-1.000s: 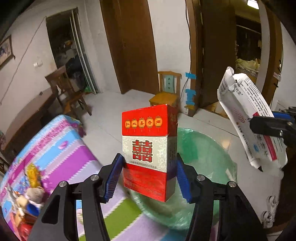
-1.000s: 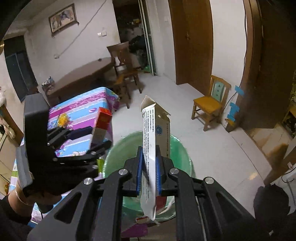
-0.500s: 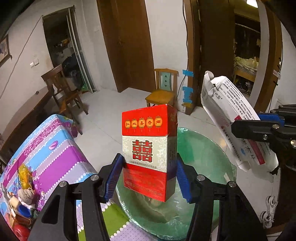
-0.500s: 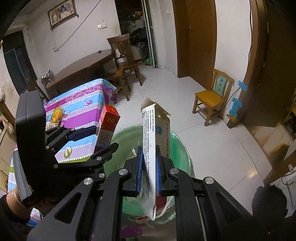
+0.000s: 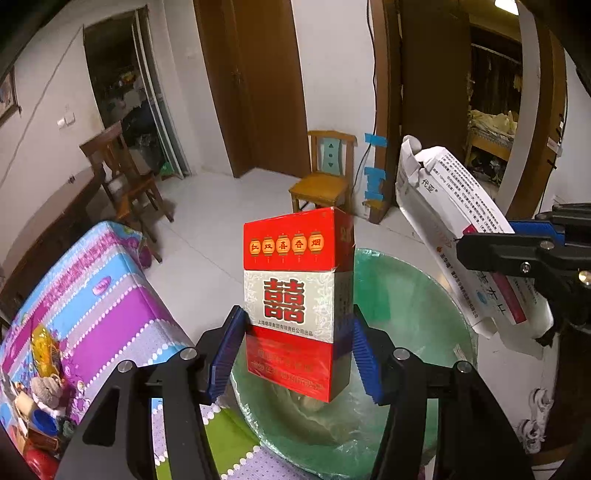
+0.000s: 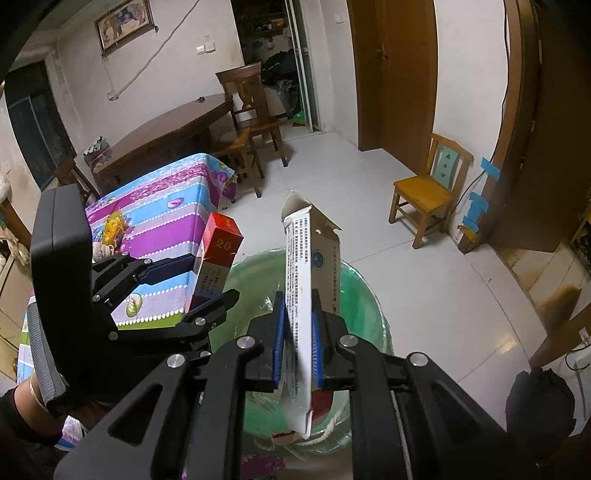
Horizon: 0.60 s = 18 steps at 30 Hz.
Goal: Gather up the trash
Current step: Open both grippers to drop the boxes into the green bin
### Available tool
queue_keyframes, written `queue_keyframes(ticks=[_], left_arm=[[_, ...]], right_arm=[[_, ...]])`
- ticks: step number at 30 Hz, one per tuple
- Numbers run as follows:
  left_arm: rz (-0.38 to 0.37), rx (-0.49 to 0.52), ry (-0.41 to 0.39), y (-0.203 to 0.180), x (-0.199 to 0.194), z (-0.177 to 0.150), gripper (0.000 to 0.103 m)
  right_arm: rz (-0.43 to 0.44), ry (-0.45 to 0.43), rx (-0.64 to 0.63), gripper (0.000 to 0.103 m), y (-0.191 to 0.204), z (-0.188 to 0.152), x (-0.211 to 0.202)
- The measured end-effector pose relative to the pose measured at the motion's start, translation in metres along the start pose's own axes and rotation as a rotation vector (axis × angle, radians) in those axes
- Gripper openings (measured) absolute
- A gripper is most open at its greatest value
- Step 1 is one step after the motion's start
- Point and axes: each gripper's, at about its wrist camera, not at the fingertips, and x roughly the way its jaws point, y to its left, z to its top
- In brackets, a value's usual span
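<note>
Both claws drifted over green bin (image 5: 406,295) — left claw (image 5: 299,354) grips cigarette pack (image 5: 295,295), right claw (image 6: 298,347) white carton (image 6: 306,295).

Glossy card cigarette box (image 5: 295,295), matt white card carton (image 6: 312,295), thin translucent plastic bin liner (image 5: 406,302), wooden chair (image 5: 325,177)

Small wooden chair (image 6: 424,192), striped tablecloth (image 5: 92,295), dark dining table (image 6: 166,133), poss. framed pic (image 6: 123,22)

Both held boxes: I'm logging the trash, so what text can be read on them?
Red box, in left tool: "红双喜香烟", large "囍"; side "20".
White box, in right tool: "代亚"; fine print too small.
</note>
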Motion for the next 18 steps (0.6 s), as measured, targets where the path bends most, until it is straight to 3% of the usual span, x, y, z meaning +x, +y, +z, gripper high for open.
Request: queue_keyframes(ticks=[2,3,18], left_arm=[[0.005,-0.021,0.012,0.006,0.002,0.001,0.073],[0.012,-0.033,0.005,0.01,0.001,0.002,0.073],[0.045,-0.05,-0.029,0.026,-0.022,-0.015,0.074]], right_arm=[[-0.012,-0.01,-0.002,0.028,-0.001,0.0,0.002],[-0.016,-0.016,-0.003,0.035,-0.001,0.0,0.002],[-0.021,-0.052,-0.009,0.036,0.006,-0.004,-0.002]])
